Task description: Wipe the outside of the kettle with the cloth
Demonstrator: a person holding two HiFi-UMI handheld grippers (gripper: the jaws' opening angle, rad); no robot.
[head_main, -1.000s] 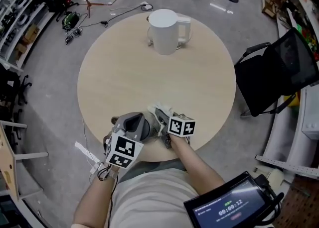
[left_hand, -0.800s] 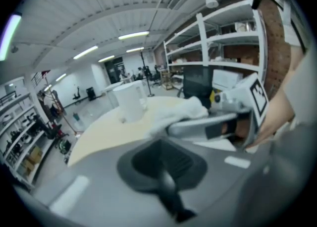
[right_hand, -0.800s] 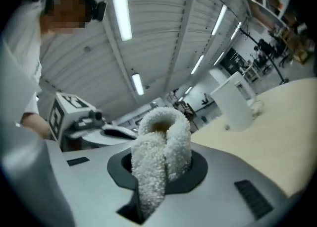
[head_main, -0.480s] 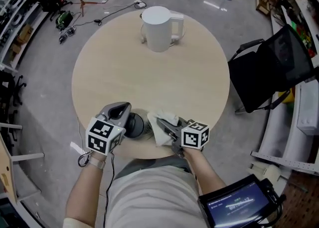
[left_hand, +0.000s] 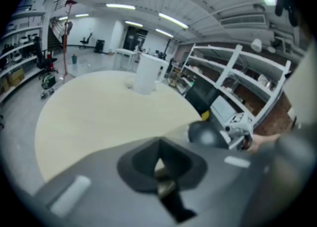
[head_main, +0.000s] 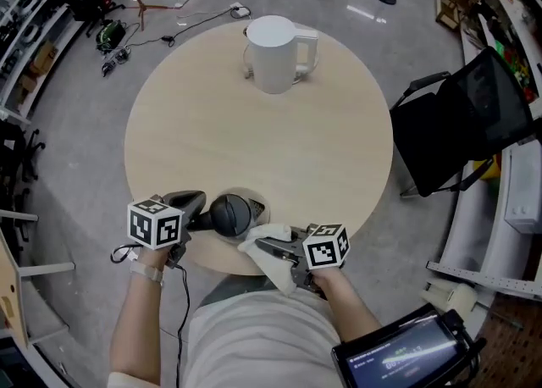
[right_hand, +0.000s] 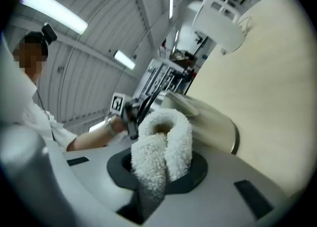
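Note:
The white kettle (head_main: 275, 52) stands upright at the far side of the round table (head_main: 212, 132), handle to the right; it also shows in the left gripper view (left_hand: 147, 75) and the right gripper view (right_hand: 218, 23). My right gripper (head_main: 273, 247) is at the table's near edge, shut on a white fluffy cloth (head_main: 264, 251), which folds in a loop between the jaws (right_hand: 163, 141). My left gripper (head_main: 246, 213) lies just left of it, low over the near edge, jaws together with nothing in them (left_hand: 161, 174). Both grippers are far from the kettle.
A black chair (head_main: 461, 119) stands right of the table. Cables (head_main: 169, 35) and a red stand lie on the floor beyond it. Shelving lines both sides of the room. A tablet (head_main: 398, 357) shows at the bottom right.
The left gripper has swung out to the left, away from the right one. The right gripper has drawn back over the near edge with the cloth. The kettle has not moved.

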